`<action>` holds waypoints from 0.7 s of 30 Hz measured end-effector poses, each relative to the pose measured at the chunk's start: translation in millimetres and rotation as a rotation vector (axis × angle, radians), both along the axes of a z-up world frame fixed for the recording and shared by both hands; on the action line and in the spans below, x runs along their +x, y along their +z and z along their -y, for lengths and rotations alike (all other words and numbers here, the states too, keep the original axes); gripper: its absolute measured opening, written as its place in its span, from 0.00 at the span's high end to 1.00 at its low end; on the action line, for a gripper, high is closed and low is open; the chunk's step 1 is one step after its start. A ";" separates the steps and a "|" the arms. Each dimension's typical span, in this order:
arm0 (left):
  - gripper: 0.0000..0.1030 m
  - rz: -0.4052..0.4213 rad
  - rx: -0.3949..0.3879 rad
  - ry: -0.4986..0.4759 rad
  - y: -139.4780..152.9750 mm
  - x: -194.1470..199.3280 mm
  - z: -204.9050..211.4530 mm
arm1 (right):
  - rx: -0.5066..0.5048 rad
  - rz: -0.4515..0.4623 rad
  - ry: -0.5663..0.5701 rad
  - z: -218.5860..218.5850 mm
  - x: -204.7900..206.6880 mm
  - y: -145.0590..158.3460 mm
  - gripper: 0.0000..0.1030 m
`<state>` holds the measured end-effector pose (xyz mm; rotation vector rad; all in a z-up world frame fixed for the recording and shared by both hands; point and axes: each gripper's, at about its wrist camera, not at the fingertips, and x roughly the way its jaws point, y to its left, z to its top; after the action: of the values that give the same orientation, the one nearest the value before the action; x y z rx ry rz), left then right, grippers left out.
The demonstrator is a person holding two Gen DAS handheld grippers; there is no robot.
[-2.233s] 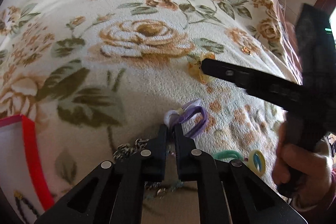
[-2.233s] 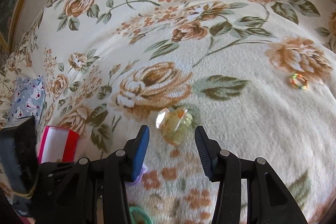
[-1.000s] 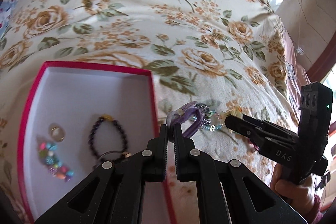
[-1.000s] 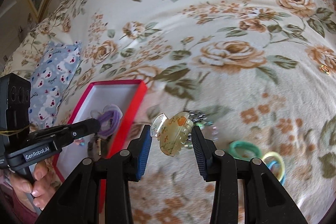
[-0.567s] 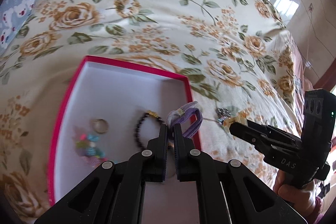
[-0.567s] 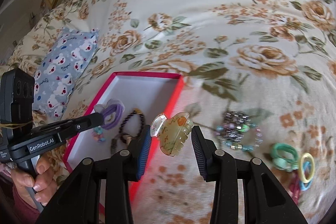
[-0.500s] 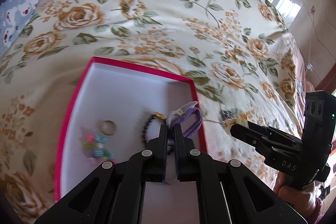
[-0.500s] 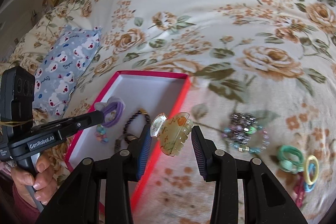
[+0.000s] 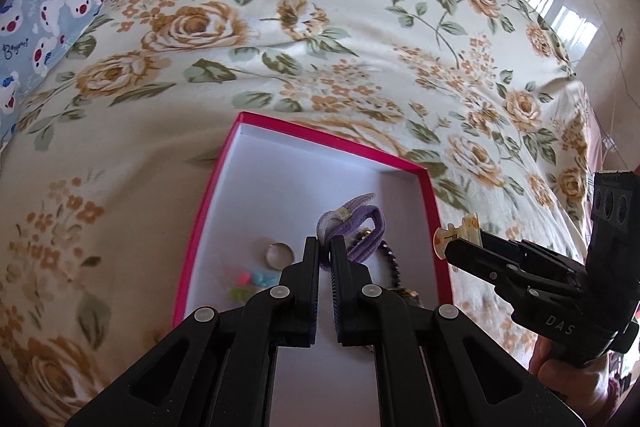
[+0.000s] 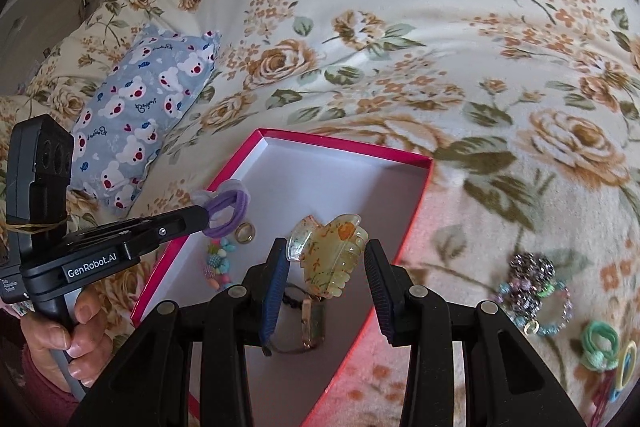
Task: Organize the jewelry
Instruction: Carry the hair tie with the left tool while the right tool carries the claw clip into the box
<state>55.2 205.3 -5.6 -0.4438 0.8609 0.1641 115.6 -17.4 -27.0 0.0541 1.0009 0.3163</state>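
Left gripper [image 9: 325, 247] clenched on a looped purple hair tie [image 9: 356, 227] above the red-rimmed white box [image 10: 416, 219], right gripper [image 10: 326, 259] grasping a translucent yellow-green claw clip [image 10: 328, 259] over the box's right side, on the floral bed [image 10: 400, 27].

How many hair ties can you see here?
3, maybe more. A purple hair tie is pinched in the left tongs over the red box. A green one and a yellow one lie on the floral blanket; others may be hidden.

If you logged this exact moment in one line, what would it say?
left gripper: shut on purple hair tie | right gripper: shut on hair claw | both above red box
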 end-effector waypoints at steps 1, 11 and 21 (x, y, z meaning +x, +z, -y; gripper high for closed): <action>0.95 -0.002 0.002 0.002 -0.8 1.8 -1.7 | -0.002 -0.002 0.003 -1.4 2.4 -1.4 0.62; 0.95 -0.040 0.014 0.020 -16.0 28.8 -18.0 | -0.028 -0.035 0.032 -12.6 28.5 -21.3 0.62; 0.95 -0.087 0.031 0.026 -37.4 63.4 -28.1 | -0.057 -0.070 0.048 -15.8 56.6 -39.1 0.62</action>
<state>118.6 233.4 -43.0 -0.4215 0.9372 0.2211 172.2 -1.6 -66.1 -0.0110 1.0808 0.3314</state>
